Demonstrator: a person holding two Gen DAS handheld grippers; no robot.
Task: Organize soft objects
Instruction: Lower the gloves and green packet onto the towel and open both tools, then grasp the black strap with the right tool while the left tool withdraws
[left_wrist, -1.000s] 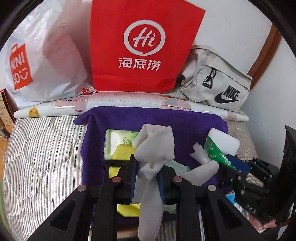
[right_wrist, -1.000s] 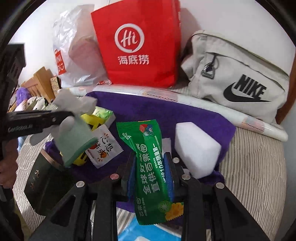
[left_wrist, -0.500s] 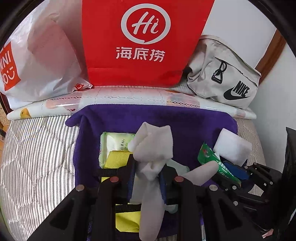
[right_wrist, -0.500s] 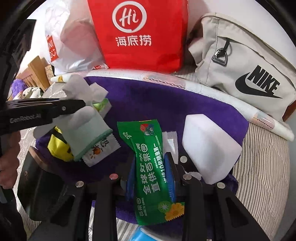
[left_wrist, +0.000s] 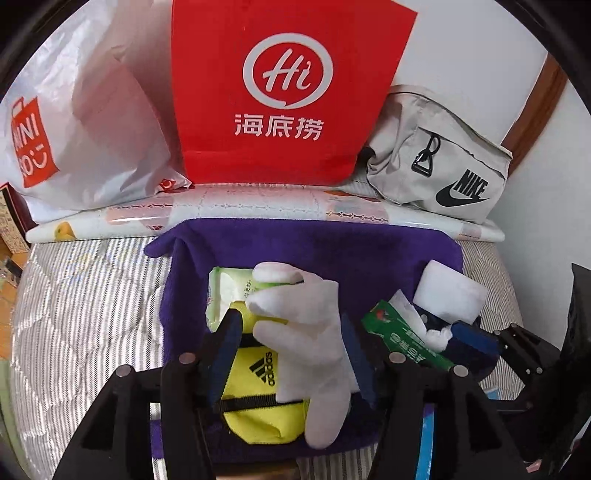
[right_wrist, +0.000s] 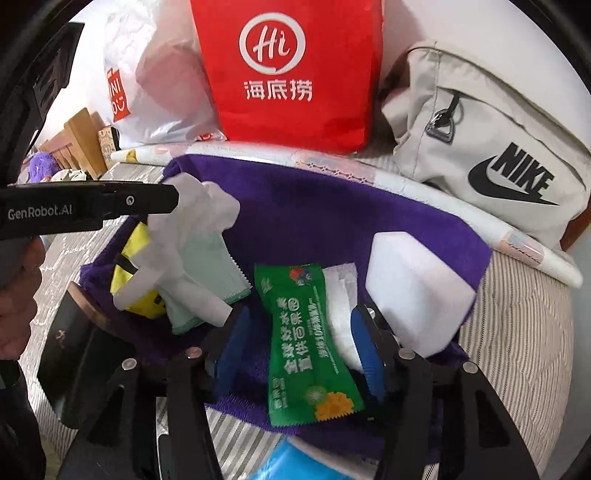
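Note:
A white glove (left_wrist: 306, 332) lies across a yellow Adidas pouch (left_wrist: 258, 373) on the purple towel (left_wrist: 332, 251). My left gripper (left_wrist: 290, 325) straddles the glove with its jaws opening, and a gap shows beside the left pad. A pale green wipes pack (left_wrist: 225, 291) lies just behind. In the right wrist view a green snack packet (right_wrist: 299, 332) lies flat on the towel (right_wrist: 314, 206) between the opening jaws of my right gripper (right_wrist: 301, 317), which do not press on it. A white sponge block (right_wrist: 413, 284) sits to its right. The glove (right_wrist: 192, 229) hangs by the left gripper's fingertip.
Along the back stand a red paper bag (left_wrist: 288, 92), a white plastic bag (left_wrist: 85, 122) and a grey Nike bag (left_wrist: 443, 173), behind a rolled patterned sheet (left_wrist: 258, 206). Striped bedding (left_wrist: 85, 302) surrounds the towel. A dark box (right_wrist: 74, 362) lies at the towel's left front.
Both grippers went from shut to open. The glove dropped out of the left jaws onto the yellow pouch. The green packet came free of the right jaws and lies on the towel.

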